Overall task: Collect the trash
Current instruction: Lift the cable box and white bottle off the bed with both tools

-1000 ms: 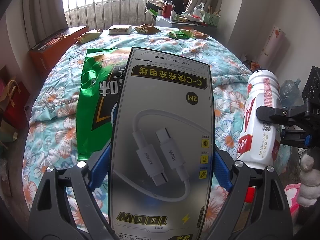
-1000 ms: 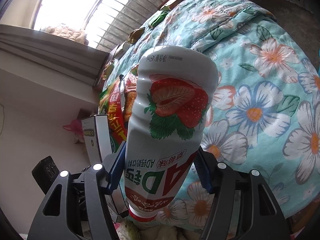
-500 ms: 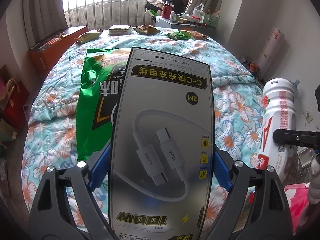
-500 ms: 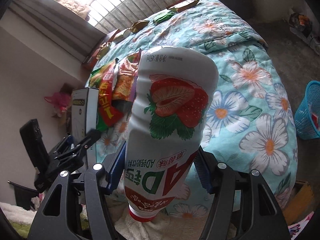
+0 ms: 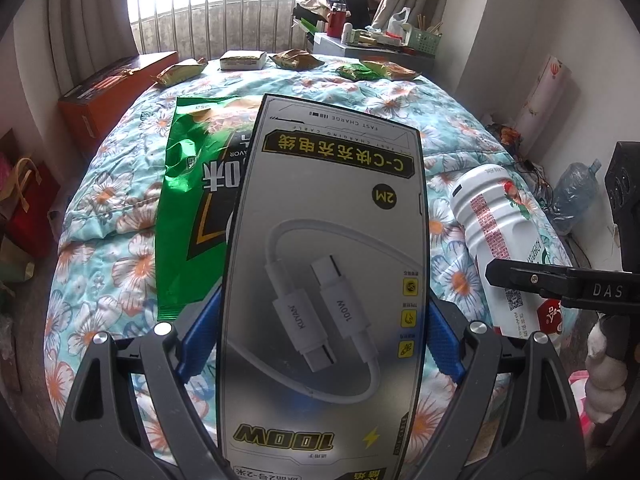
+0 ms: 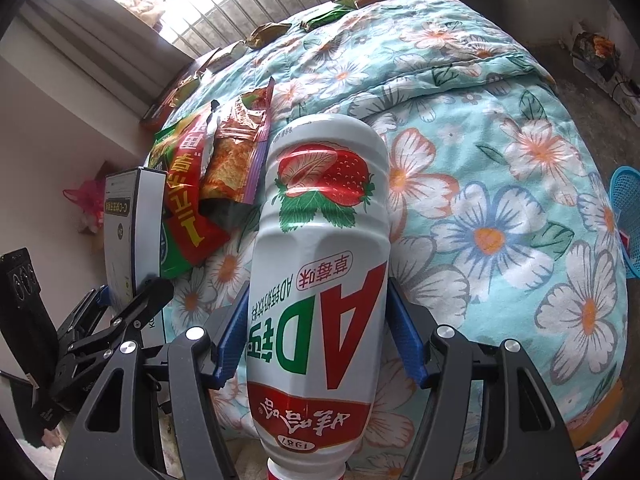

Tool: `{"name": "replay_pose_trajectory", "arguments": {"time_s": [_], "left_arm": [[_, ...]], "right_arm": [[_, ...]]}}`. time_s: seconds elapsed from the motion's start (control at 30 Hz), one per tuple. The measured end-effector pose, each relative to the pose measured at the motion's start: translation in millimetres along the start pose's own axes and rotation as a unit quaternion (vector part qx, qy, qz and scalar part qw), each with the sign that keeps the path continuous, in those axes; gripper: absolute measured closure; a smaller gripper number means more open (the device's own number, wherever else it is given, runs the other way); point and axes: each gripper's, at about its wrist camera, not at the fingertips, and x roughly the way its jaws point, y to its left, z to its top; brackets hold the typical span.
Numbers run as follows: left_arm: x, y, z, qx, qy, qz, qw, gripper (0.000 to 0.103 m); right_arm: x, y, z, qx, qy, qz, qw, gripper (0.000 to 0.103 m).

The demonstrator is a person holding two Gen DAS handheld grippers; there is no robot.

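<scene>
- Right wrist view is showing a white strawberry drink bottle (image 6: 320,264) lying lengthwise between the fingers of the right gripper (image 6: 316,332), its flat bottom pointing away from the camera and its red cap end pointing back toward the camera's lower edge.
- Its blue pads (image 6: 230,336) are pressing on both sides of the bottle's printed label, so the right gripper is standing partly apart and clamping the bottle.
- The right gripper is tilting steeply down over the near corner of a bed covered with a floral quilt (image 6: 500,184).
- Left wrist view is showing a grey charging-cable box (image 5: 324,280) standing with its long axis running away from the camera, print upside down, its far end over the bed.
- The left gripper (image 5: 324,332) is standing wide, with both blue pads (image 5: 440,340) bearing on the box's long edges, so it is clamped on the box.
- A green snack bag (image 5: 192,216) is sticking out behind the box on its left; whether the left gripper is also pinching it cannot be told.
- Seen from the right wrist, red and orange wrappers (image 6: 224,168) are bunching beside that box.
- Small wrappers (image 5: 296,58) are lying along the bed's far edge, well apart from both grippers.
- A blue basket (image 6: 626,216) is sitting on the floor beside the bed.
</scene>
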Motion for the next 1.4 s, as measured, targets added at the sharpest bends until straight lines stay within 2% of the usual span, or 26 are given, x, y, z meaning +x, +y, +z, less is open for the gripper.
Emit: {"name": "replay_pose_trajectory", "arguments": {"time_s": [1.03, 1.27, 1.4], "left_arm": [[-20, -16, -1, 0.021, -0.022, 0.006, 0.9995, 0.02], [-26, -27, -1, 0.035, -0.028, 0.008, 0.999, 0.02], [-32, -38, 2, 0.049, -0.033, -0.001, 0.9983, 0.02]], "right_arm": [[-24, 0, -11, -0.012, -0.022, 0.033, 0.999, 0.043], [-31, -5, -15, -0.008, -0.031, 0.049, 0.998, 0.043], [-38, -12, -15, 0.004, -0.037, 0.074, 0.997, 0.043]]}}
